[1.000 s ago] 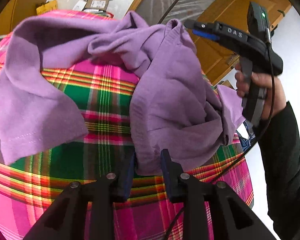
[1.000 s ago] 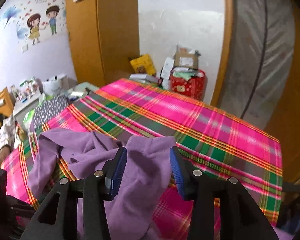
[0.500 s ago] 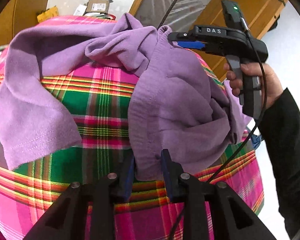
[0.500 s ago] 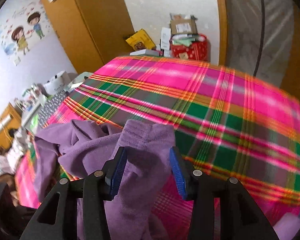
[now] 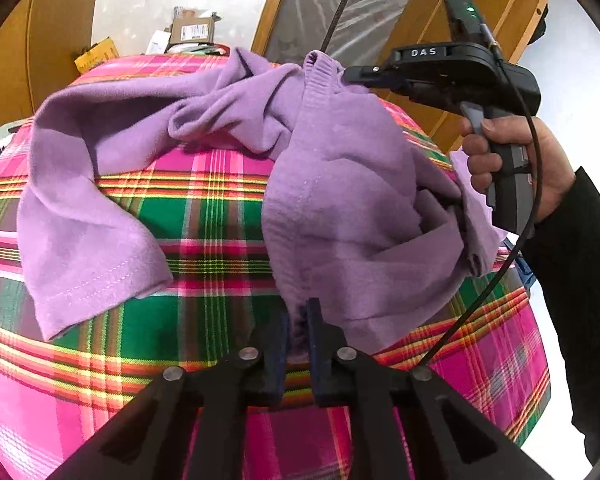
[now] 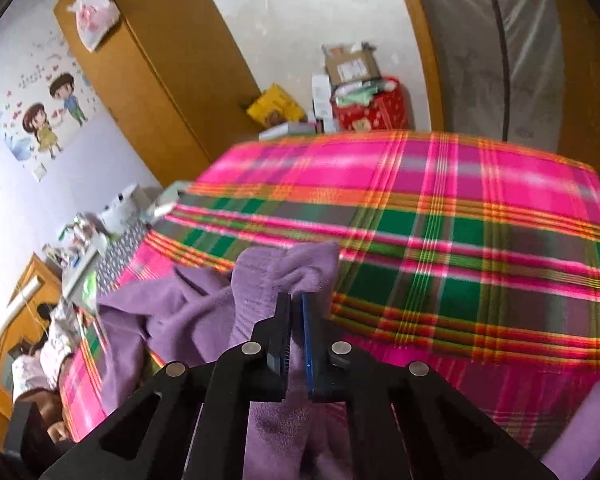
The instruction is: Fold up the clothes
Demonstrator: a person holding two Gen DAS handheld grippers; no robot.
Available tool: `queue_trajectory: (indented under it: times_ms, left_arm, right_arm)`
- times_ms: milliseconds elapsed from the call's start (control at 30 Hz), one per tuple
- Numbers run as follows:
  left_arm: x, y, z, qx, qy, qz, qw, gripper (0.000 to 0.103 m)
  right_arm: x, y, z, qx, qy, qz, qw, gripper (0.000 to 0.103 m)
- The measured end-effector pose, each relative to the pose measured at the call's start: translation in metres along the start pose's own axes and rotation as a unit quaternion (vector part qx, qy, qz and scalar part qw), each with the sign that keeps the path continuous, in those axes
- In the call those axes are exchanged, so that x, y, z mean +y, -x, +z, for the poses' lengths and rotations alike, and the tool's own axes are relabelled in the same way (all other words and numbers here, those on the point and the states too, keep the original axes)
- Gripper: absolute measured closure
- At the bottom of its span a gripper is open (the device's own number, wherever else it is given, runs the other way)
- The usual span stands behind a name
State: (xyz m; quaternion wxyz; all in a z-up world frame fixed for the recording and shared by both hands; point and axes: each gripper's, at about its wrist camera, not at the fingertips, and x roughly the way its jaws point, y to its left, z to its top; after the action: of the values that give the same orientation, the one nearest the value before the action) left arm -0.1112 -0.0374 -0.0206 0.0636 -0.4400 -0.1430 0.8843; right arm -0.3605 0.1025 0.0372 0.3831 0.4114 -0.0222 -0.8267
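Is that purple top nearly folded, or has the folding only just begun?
Only just begun. The purple top lies crumpled on the plaid blanket, no fold made. In hand: the left gripper is closing on its near edge, the right gripper is shut on the ribbed edge. Spreading it flat and all folding remain.

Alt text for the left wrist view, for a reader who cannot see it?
The left gripper is closing on the near edge of a crumpled purple fleece garment lying on a pink and green plaid cloth. Beyond, a hand holds the right gripper, shut on the garment's far ribbed edge.
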Motion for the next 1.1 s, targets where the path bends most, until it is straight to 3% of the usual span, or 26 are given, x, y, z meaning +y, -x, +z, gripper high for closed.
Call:
queue_trajectory:
  times_ms: [400, 767, 833, 967, 1067, 1100]
  left_arm:
    - [0.006, 0.089, -0.008, -0.086, -0.007, -0.014, 0.9962, 0.098]
    - [0.039, 0.19, -0.013, -0.171, 0.012, 0.0, 0.9852, 0.098]
    - [0.046, 0.2, -0.017, -0.173, 0.011, 0.013, 0.9847, 0.098]
    - [0.063, 0.19, -0.038, -0.133, 0.031, 0.026, 0.9904, 0.098]
    - [0.082, 0.175, -0.06, -0.087, 0.065, 0.026, 0.9938, 0.098]
    - [0.089, 0.17, -0.067, -0.071, 0.076, 0.024, 0.9942, 0.098]
  right_arm:
    - [0.064, 0.076, 0.01, -0.089, 0.043, 0.026, 0.995, 0.099]
    - [0.141, 0.161, 0.027, -0.194, 0.089, 0.077, 0.974, 0.103]
    - [0.157, 0.164, 0.026, -0.192, 0.119, 0.061, 0.972, 0.101]
    - [0.161, 0.129, 0.015, -0.131, 0.142, 0.052, 0.98, 0.097]
    - [0.16, 0.095, 0.003, -0.081, 0.156, 0.033, 0.984, 0.085]
    - [0.16, 0.085, -0.001, -0.069, 0.16, 0.027, 0.984, 0.075]
